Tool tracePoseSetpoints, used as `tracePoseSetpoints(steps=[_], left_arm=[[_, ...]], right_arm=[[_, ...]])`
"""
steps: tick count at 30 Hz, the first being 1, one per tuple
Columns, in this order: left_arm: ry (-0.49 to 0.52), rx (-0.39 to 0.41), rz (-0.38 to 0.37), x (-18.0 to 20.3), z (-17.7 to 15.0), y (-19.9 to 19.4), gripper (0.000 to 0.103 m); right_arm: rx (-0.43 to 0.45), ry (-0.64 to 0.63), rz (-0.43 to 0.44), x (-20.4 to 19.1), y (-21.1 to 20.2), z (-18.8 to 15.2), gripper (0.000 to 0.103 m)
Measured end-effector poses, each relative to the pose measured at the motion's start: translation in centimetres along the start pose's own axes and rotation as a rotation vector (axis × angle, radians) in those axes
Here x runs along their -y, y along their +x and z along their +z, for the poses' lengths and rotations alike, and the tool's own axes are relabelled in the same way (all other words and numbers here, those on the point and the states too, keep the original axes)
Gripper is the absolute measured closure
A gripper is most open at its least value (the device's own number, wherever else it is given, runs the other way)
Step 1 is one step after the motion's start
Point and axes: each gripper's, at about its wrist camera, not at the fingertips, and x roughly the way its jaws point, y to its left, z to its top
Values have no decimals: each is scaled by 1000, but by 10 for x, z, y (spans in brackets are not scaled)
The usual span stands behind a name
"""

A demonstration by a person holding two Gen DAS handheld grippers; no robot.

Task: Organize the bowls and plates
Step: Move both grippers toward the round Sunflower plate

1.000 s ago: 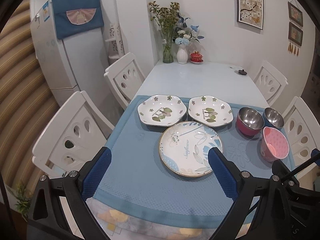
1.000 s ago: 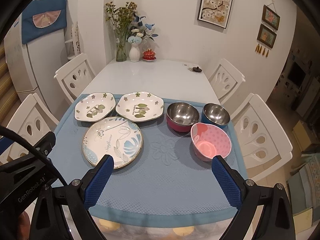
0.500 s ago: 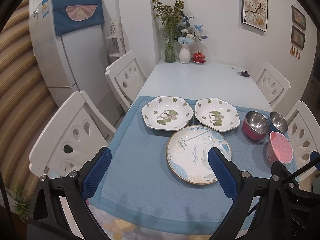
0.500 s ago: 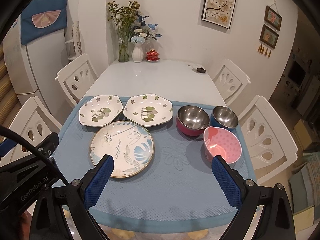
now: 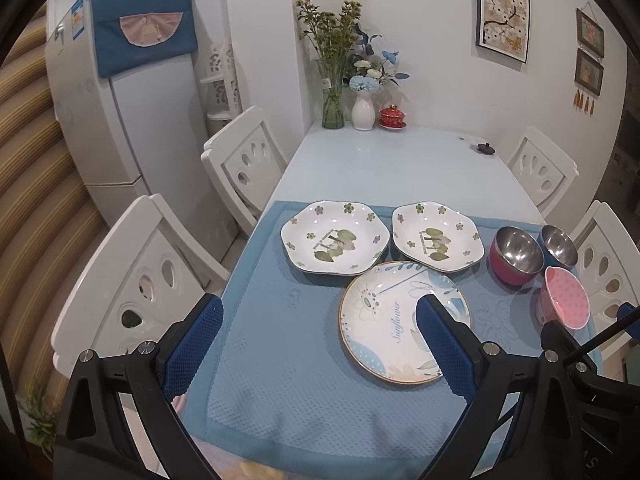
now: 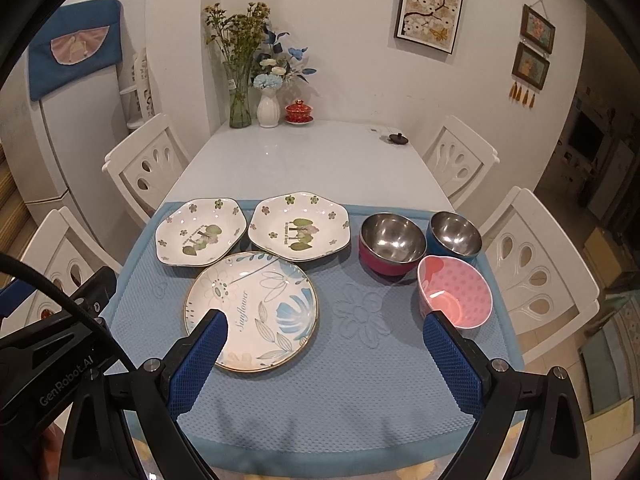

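Plates and bowls lie spread, none stacked, on a blue textured mat [image 6: 360, 392] that covers the near end of a long white dining table [image 6: 304, 160]. Largest is the round white plate with blue leaf print and gold rim [image 6: 251, 310], nearest on the left half of the mat. Just beyond it sit two white hexagonal dishes with green flower print, the left one [image 6: 200, 231] and the right one [image 6: 298, 231], side by side; the round plate's far rim looks to touch or slightly overlap them. To the right stand three bowls close together: a steel bowl with a red outer shell [image 6: 391, 242], a smaller steel bowl with a blue shell [image 6: 455, 236] at the far right, and nearest, a pink dotted bowl [image 6: 454, 296].

The left gripper [image 5: 319, 334] hangs over the near left of the mat, jaws spread wide and empty; its right finger overlaps the round plate in view. The right gripper [image 6: 326, 344] is likewise parted and empty, the round plate by its left finger, the pink bowl just beyond its right finger.

I judge nothing is sorted yet. The plates lie ahead-right of the left jaws, the bowls ahead-right of the right jaws, so each hand is nearer its own group.
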Motion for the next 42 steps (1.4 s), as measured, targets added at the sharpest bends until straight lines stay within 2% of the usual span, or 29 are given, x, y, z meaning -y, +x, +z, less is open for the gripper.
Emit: tracePoseSetpoints(steps=[17, 25, 35, 42], left_arm=[[13, -32, -45, -14, 7, 28, 6], [2, -49, -68, -18, 11, 41, 6], [-1, -73, -87, -15, 21, 62, 6], [11, -79, -100, -9, 29, 77, 6]], right_arm=[[-5, -32, -58, -17, 15, 3, 6], [-66, 32, 12, -5, 30, 8, 6], [-102, 73, -5, -1, 52, 17, 6], [-93, 61, -38, -5, 62, 26, 6]])
